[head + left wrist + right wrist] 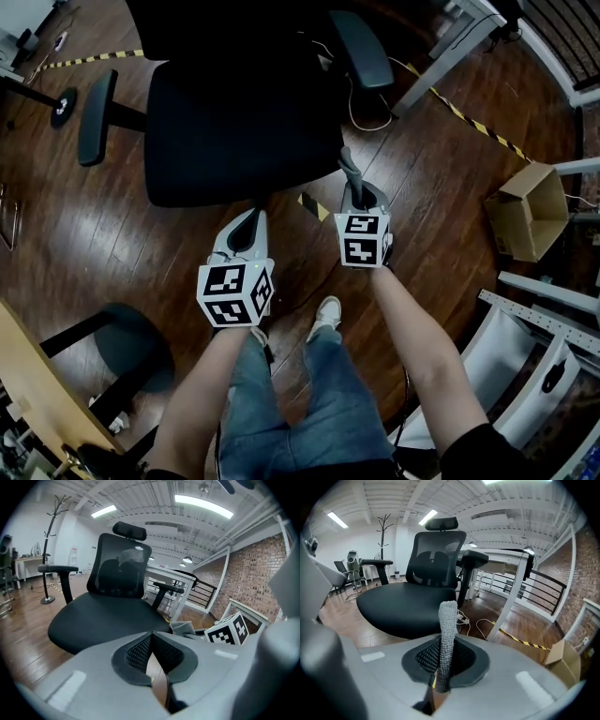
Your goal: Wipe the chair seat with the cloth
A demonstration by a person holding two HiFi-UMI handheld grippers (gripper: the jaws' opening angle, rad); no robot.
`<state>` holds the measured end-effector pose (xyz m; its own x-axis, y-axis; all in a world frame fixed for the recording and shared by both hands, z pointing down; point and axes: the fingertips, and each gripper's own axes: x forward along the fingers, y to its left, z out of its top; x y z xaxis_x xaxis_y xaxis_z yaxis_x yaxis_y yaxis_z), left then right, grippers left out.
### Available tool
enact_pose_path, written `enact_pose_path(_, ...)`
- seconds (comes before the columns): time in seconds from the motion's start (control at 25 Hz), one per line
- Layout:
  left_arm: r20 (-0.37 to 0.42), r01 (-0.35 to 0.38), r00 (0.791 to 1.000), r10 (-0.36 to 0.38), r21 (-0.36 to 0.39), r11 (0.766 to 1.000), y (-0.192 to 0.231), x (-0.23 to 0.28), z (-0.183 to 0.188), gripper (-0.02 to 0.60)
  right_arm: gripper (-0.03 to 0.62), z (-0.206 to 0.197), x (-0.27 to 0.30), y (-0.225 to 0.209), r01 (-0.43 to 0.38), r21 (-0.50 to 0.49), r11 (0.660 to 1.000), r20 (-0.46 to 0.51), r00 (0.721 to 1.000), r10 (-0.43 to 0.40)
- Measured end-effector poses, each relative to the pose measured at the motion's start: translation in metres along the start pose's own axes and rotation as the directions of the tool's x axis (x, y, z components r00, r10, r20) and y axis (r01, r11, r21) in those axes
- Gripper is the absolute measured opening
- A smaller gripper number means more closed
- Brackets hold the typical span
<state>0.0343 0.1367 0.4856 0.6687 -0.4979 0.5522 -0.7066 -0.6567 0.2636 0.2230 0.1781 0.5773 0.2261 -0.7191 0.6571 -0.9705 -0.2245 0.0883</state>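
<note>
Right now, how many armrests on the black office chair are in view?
2: an armrest off the seat's left edge in the head view, the other armrest at its upper right. None seems hidden.

Chair seat (234,131): plain black; backrest (436,559) black see-through mesh. Cloth (448,625): grey, fine waffle weave. Left gripper (152,637) and right gripper (446,649): light grey shells, fingers (136,656) dark grey with a dotted mesh texture. Marker cubes (234,292): white faces, black square-block codes. Floor (441,178): dark brown wood planks, glossy. Tape (469,117) on it: yellow/black stripes. Box (530,211): tan cardboard. Jeans (309,403) blue, shoe (326,314) white. Brick wall (253,578): reddish brown, pale mortar lines. Ceiling (154,508): white.
</note>
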Motion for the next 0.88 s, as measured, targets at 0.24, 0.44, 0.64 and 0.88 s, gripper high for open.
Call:
enact_pose_path(0.24, -0.038, -0.035, 0.999, 0.034, -0.031, 0.999, 0.059, -0.024, -0.024, 0.005, 0.008, -0.006, 0.001, 0.05, 0.01, 0.067, 0.998, 0.005, 1.0, -0.011)
enact_pose_path(0.44, -0.056, -0.028, 0.998, 0.026, -0.027, 0.999, 0.102, -0.038, -0.028, 0.003, 0.008, 0.003, 0.006, 0.108, -0.008, 0.1, 0.995, 0.022, 1.0, 0.006)
enact_pose_path(0.64, -0.052, -0.028, 0.998, 0.026, -0.043, 0.999, 0.142, -0.052, -0.027, 0.005, 0.008, 0.016, 0.013, 0.171, -0.032, 0.128, 0.991, 0.037, 0.999, 0.028)
enact_pose_path(0.88, -0.049, -0.038, 0.998, 0.036, -0.05, 0.998, 0.185, -0.068, -0.025, 0.005, 0.008, 0.03, 0.015, 0.239, -0.07, 0.152, 0.986, 0.053, 0.997, 0.063)
